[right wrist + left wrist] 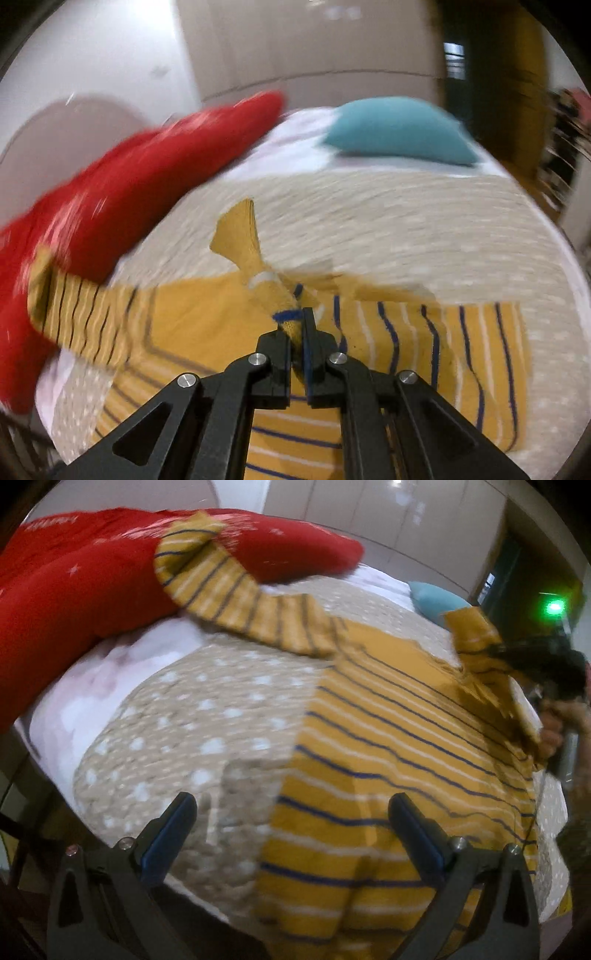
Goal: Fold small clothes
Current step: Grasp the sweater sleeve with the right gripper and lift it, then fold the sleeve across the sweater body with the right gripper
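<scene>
A small mustard-yellow shirt with blue and white stripes (388, 738) lies spread on a beige dotted blanket (192, 716). One striped sleeve (221, 590) reaches onto a red pillow. My left gripper (291, 805) hovers open above the shirt's lower part, nothing between its blue pads. At the right edge of the left wrist view, my right gripper (543, 661) lifts the other sleeve (476, 627). In the right wrist view the right gripper (297, 321) is shut on that yellow sleeve (243, 240), whose cuff stands up above the shirt (424, 350).
A red pillow (74, 590) lies along the left side of the bed. A teal cushion (399, 129) rests at the far end on a white sheet (295, 151). Pale wardrobe doors (295, 44) stand behind. A person's hand (554, 731) shows at the right.
</scene>
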`<state>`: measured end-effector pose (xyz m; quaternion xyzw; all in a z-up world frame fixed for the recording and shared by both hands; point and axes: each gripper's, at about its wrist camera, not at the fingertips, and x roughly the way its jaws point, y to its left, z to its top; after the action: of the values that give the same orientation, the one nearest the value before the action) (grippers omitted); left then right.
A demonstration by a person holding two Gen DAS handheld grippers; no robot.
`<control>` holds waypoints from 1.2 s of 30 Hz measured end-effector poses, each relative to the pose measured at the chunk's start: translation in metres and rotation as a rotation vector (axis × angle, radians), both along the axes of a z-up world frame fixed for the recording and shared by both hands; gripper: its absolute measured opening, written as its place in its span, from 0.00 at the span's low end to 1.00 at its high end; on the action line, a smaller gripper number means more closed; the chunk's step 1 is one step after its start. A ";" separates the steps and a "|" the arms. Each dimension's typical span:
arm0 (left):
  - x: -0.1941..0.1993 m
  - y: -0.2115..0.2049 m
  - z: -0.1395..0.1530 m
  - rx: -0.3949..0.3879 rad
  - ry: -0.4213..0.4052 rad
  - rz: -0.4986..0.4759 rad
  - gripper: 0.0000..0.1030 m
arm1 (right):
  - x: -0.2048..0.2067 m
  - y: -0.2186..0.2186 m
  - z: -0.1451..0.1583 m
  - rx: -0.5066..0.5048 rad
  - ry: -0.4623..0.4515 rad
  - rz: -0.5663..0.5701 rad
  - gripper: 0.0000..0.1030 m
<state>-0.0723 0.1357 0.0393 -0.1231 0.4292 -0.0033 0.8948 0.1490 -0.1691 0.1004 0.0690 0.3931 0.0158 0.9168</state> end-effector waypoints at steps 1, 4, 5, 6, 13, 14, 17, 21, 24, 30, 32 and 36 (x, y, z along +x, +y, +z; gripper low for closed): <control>-0.002 0.007 -0.002 -0.009 0.001 0.012 1.00 | 0.004 0.025 -0.014 -0.019 0.024 0.043 0.05; -0.006 0.022 -0.007 -0.027 0.000 0.037 1.00 | 0.010 0.071 -0.045 -0.072 0.084 0.121 0.05; -0.007 0.025 -0.008 -0.033 0.000 0.042 1.00 | 0.011 0.085 -0.057 -0.092 0.110 0.147 0.06; -0.008 0.027 -0.009 -0.038 0.000 0.046 1.00 | 0.013 0.098 -0.068 -0.112 0.139 0.173 0.08; -0.008 0.035 -0.020 -0.080 0.021 0.062 1.00 | 0.008 0.126 -0.098 -0.151 0.206 0.273 0.12; -0.008 0.033 -0.021 -0.077 0.022 0.060 1.00 | 0.006 0.127 -0.100 -0.150 0.209 0.286 0.12; -0.010 0.031 -0.021 -0.073 0.020 0.055 1.00 | 0.001 0.133 -0.101 -0.155 0.210 0.314 0.13; -0.011 0.027 -0.022 -0.065 0.026 0.054 1.00 | -0.002 0.136 -0.098 -0.120 0.223 0.344 0.10; -0.012 0.026 -0.021 -0.068 0.027 0.054 1.00 | -0.007 0.151 -0.094 -0.056 0.244 0.425 0.02; -0.012 0.039 -0.009 -0.038 -0.004 0.083 1.00 | -0.028 0.188 -0.087 -0.106 0.211 0.519 0.03; -0.006 0.048 -0.005 -0.002 -0.016 0.106 1.00 | -0.036 0.177 -0.083 -0.066 0.210 0.490 0.09; 0.020 0.068 0.012 0.095 -0.060 0.150 1.00 | -0.059 0.141 -0.073 0.023 0.201 0.425 0.30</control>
<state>-0.0519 0.2042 0.0515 -0.1121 0.3914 0.0804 0.9098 0.0901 -0.0278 0.0272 -0.0036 0.4878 0.2063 0.8482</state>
